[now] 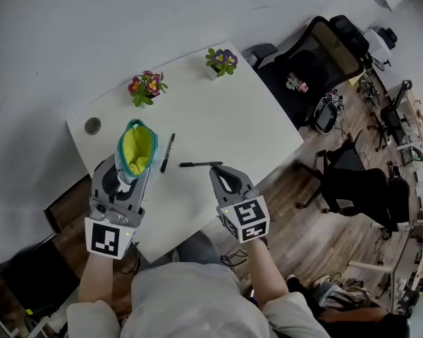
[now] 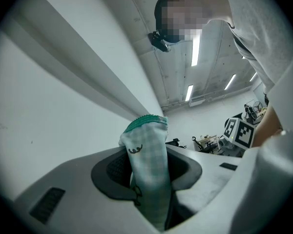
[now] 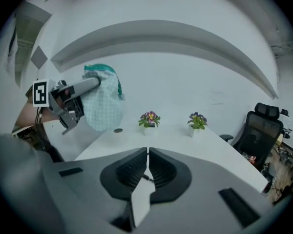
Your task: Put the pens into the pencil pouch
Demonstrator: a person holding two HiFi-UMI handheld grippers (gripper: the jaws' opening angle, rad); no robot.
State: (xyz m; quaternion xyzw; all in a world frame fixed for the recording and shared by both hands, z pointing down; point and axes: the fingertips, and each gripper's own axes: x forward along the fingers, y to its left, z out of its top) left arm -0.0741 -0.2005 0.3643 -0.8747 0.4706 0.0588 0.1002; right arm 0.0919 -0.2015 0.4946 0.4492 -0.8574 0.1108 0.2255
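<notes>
**Pouch held mouth-up, pens on table**

Both pens lie on the white table (image 1: 225, 111). The left gripper (image 1: 129, 177) clamps the pencil pouch (image 1: 136, 148) upright, mouth up, probably ready for loading. The right gripper (image 1: 217, 169) has its jaws together at the nearer pen (image 1: 197, 164). The farther pen (image 1: 168, 152) lies just beside the pouch.

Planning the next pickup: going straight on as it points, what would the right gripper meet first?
Probably the nearer black pen, just ahead of the shut right gripper; depth is unclear, so it could touch the table beside it.
</notes>
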